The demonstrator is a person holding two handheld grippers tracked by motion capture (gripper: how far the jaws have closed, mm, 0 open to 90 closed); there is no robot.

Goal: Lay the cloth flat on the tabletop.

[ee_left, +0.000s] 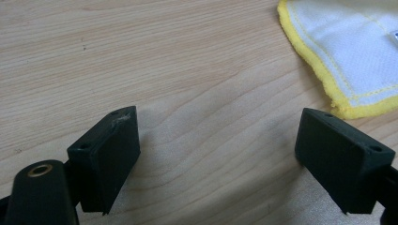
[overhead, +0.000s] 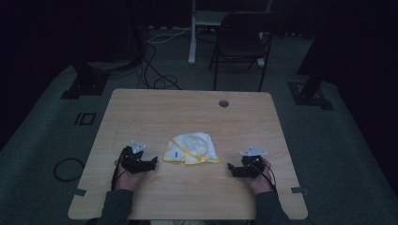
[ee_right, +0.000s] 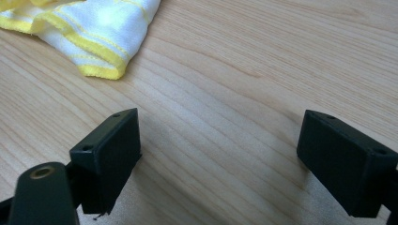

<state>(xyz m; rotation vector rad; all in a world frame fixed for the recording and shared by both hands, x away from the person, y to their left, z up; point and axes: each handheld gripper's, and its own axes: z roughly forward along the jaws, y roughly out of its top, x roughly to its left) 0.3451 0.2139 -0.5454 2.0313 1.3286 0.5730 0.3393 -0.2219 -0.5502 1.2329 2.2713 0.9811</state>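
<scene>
A crumpled white cloth with a yellow hem (overhead: 192, 148) lies near the middle of the wooden table (overhead: 187, 112). My left gripper (overhead: 152, 162) rests on the table just left of the cloth, jaws wide open with bare wood between them (ee_left: 218, 154). The cloth's yellow edge (ee_left: 349, 61) sits up and to the right of those jaws, apart from them. My right gripper (overhead: 230, 166) rests to the right of the cloth, also open and empty (ee_right: 218, 159). In the right gripper view the cloth's folded corner (ee_right: 94, 33) lies at the upper left, short of the jaws.
A round cable hole (overhead: 224, 103) sits near the table's far edge. Beyond the table stand a dark folding chair (overhead: 241, 44) and a white post (overhead: 192, 33), with cables (overhead: 150, 70) on the floor. The room is dim.
</scene>
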